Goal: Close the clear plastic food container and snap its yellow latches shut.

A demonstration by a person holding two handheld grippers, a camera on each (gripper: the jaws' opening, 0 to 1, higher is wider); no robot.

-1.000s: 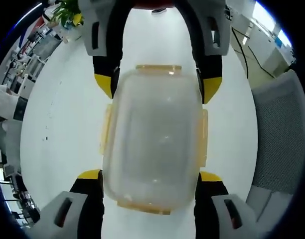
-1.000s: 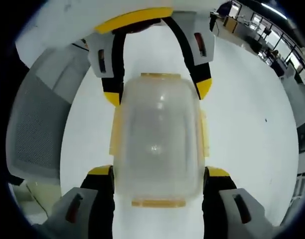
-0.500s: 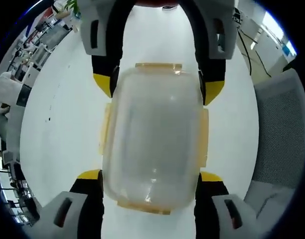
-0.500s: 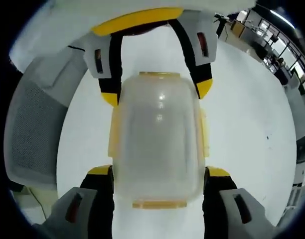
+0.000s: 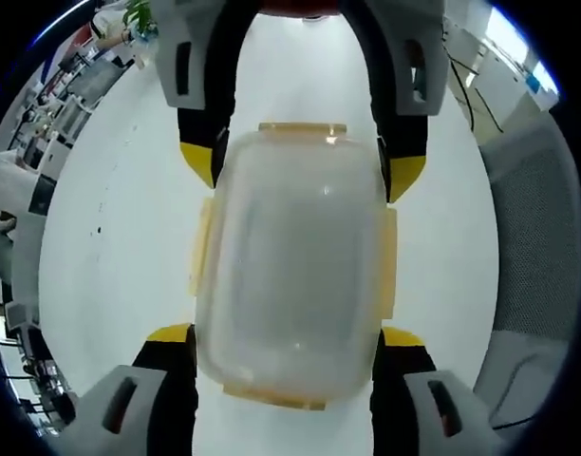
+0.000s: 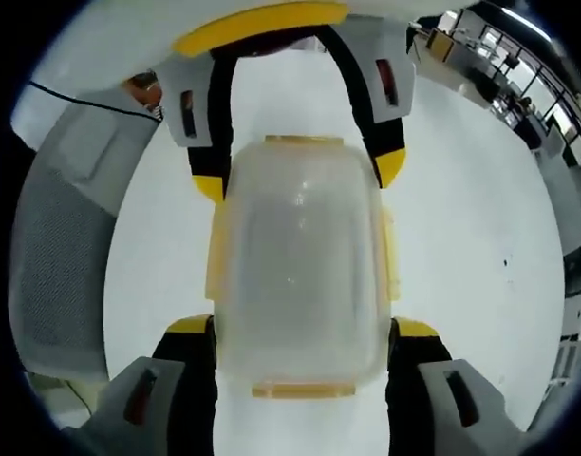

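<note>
Container unmoved since earlier, left claw and right claw each still clamping its ends

The clear food container is sitting lid-on in the middle of the white table, its pale yellow latches showing along the sides and both ends. The left gripper is coming up from 6 o'clock, its yellow-tipped jaws lying against the container's near corners. The right gripper is reaching down from 12 o'clock, bracketing the far corners the same way. A grey mesh chair is standing at 3 o'clock, and a green plant is peeking in at 11 o'clock.
</note>
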